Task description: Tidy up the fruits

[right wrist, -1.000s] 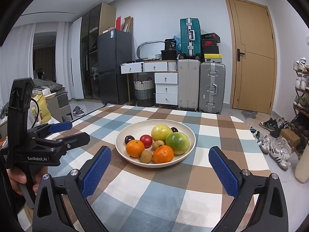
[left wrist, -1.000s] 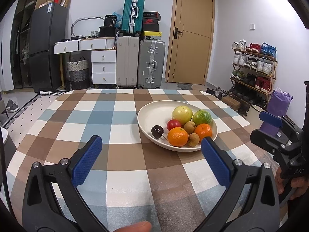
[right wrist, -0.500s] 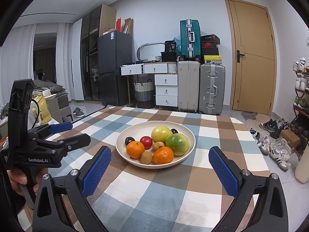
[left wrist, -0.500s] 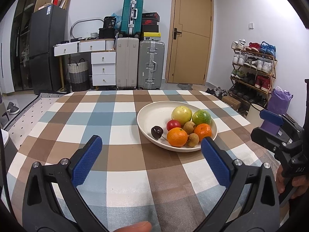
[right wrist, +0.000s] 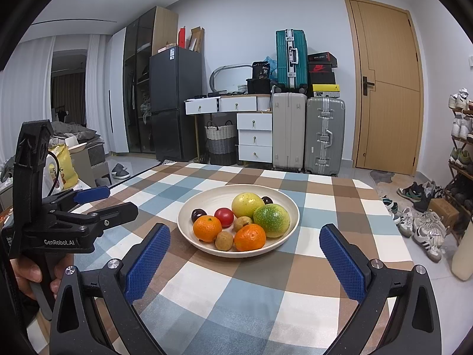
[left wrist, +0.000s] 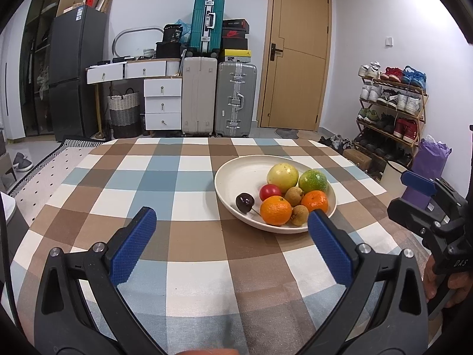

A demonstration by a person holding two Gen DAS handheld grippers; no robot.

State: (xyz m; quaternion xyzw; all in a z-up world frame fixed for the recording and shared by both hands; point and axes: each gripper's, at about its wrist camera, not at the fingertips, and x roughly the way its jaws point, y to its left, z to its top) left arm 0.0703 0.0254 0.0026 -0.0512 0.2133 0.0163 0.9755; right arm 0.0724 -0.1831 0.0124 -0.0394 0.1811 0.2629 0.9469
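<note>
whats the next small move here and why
Probably ease the right tongs forward and down toward the near orange. Both tongs are open and empty, all fruit still sits in the cream plate, and that orange lies nearest the right tongs.

Sitting together in a cream bowl (right wrist: 291, 207) on the checked cloth: 2 oranges (right wrist: 207, 228) at the near rim, 2 brown longans (right wrist: 224, 240) beside them, a red tomato (right wrist: 223, 216) and a dark cherry (right wrist: 198, 214) leftward, a yellow fruit (right wrist: 247, 205) and a green fruit (right wrist: 271, 220) touching behind.
</note>
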